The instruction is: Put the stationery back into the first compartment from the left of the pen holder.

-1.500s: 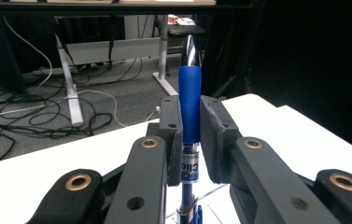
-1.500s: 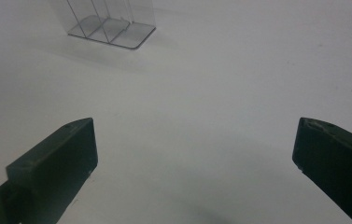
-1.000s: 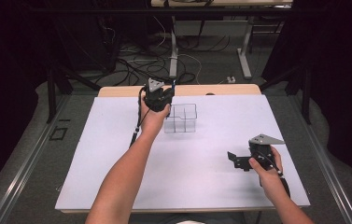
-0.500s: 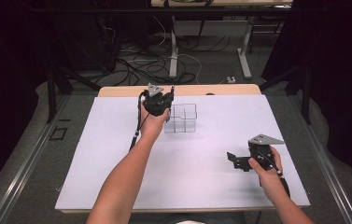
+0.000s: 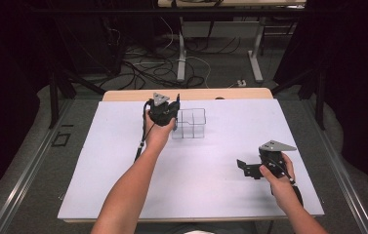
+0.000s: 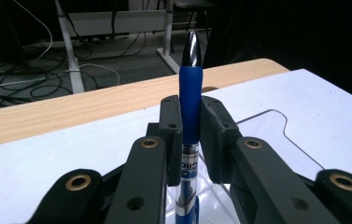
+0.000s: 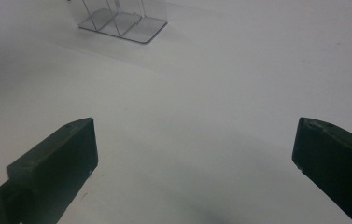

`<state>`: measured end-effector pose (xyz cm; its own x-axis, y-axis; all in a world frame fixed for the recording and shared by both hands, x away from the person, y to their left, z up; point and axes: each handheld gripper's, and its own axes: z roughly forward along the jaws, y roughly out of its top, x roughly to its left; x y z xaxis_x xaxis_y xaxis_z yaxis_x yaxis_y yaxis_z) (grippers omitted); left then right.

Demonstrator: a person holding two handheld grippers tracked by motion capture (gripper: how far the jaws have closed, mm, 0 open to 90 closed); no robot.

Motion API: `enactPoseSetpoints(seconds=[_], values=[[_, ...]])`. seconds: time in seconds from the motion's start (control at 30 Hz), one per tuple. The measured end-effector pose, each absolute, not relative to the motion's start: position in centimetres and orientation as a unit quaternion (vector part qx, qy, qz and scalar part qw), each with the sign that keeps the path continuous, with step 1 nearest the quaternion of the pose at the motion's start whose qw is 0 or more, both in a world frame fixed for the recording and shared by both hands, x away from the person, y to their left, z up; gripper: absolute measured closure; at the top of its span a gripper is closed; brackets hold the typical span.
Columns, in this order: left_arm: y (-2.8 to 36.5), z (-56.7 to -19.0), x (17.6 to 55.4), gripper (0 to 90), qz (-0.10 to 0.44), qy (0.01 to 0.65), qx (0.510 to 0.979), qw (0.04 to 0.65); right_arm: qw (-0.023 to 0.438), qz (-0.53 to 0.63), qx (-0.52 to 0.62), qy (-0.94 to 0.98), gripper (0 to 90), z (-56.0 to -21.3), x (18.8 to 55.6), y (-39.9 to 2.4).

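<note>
Left gripper view gives us the left tool point(image 6: 191, 135) clamped on a blue plastic pen with a clear barrel point(image 6: 190, 98), upright above the clear acrylic compartment holder point(image 5: 189, 123) on the white counter point(image 5: 123, 185). Our right tool point(image 7: 194, 154) gapes wide, empty, well apart.

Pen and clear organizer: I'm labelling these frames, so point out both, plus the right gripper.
Pen point(image 6: 190, 93), left gripper view, blue rubber grip.
Organizer point(image 5: 194, 117), high view, top rim.
Right gripper point(image 7: 194, 149), right gripper view, midway between open jaws.
</note>
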<state>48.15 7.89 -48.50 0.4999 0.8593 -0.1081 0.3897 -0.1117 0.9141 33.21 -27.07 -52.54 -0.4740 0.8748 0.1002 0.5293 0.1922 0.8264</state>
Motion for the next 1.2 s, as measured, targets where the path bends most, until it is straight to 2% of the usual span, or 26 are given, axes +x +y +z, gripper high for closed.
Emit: enactPoseSetpoints(seconds=[0.2, 0.4, 0.63, 0.77, 1.2], values=[[8.0, -48.6, 47.8, 78.1, 0.224, 0.451, 0.711, 0.492, 0.204, 0.426, 0.470, 0.746, 0.1, -52.6, 33.2, -27.1], [8.2, -47.8, 47.1, 68.3, 0.220, 0.450, 0.711, 0.494, 0.205, 0.425, 0.470, 0.746, 0.2, -52.5, 33.2, -27.1], [8.5, -46.8, 46.3, 51.7, 0.220, 0.449, 0.705, 0.503, 0.206, 0.422, 0.468, 0.749, 0.3, -52.6, 33.2, -27.0], [8.6, -46.4, 45.8, 46.4, 0.223, 0.444, 0.705, 0.507, 0.205, 0.423, 0.471, 0.747, 0.3, -52.5, 33.2, -26.9], [9.2, -45.4, 43.9, 37.5, 0.198, 0.423, 0.722, 0.510, 0.206, 0.423, 0.470, 0.747, 0.4, -52.5, 33.1, -27.0]])
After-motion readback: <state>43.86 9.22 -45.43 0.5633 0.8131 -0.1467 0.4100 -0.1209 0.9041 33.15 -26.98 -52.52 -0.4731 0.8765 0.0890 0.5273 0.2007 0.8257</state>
